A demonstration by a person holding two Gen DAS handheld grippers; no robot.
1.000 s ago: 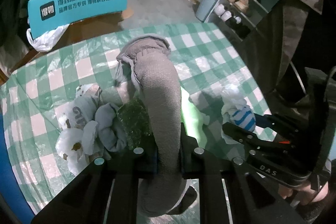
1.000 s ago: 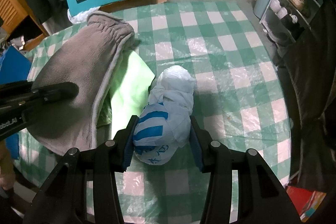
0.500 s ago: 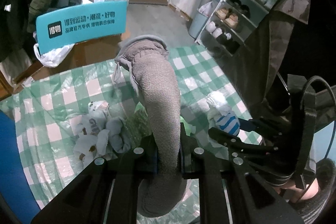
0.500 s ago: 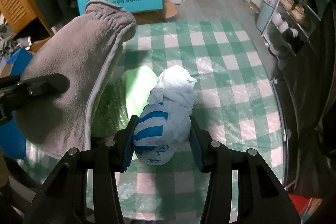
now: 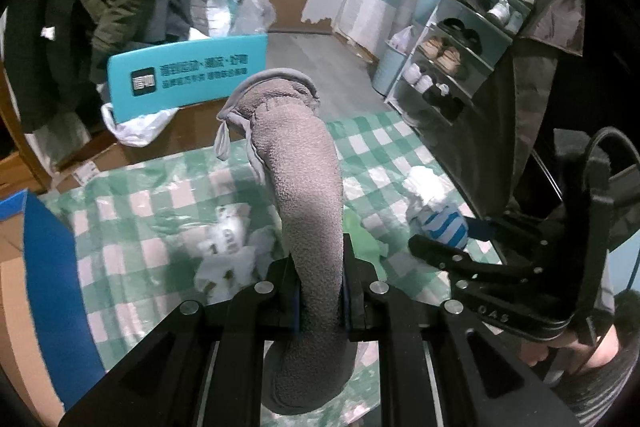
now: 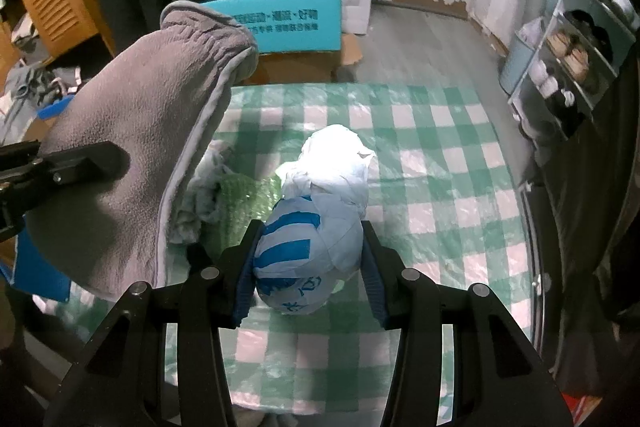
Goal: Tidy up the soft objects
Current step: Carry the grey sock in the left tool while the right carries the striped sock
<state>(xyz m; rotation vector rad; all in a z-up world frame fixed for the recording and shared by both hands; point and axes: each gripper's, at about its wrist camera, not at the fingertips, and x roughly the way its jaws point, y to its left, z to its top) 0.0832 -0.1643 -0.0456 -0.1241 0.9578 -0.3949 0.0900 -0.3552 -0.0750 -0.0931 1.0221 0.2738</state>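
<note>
My left gripper (image 5: 320,259) is shut on a grey fleece mitt (image 5: 304,187) and holds it up above the green checked tablecloth (image 5: 152,211); the mitt also shows at the left of the right wrist view (image 6: 144,131). My right gripper (image 6: 308,251) is shut on a white and blue striped plastic bag bundle (image 6: 316,227), lifted over the tablecloth (image 6: 432,163); the bundle shows in the left wrist view (image 5: 436,211) too. A white and grey cloth pile (image 5: 228,247) and green bubble wrap (image 6: 244,195) lie on the cloth below.
A teal sign board (image 5: 188,75) stands behind the table. A blue box (image 5: 52,275) sits at the left. A shoe rack (image 5: 460,59) stands at the right. A cardboard box (image 6: 304,67) lies on the floor beyond the table.
Both grippers have risen higher above the table with the mitt and the bag bundle in them. The table looks smaller and further below.
</note>
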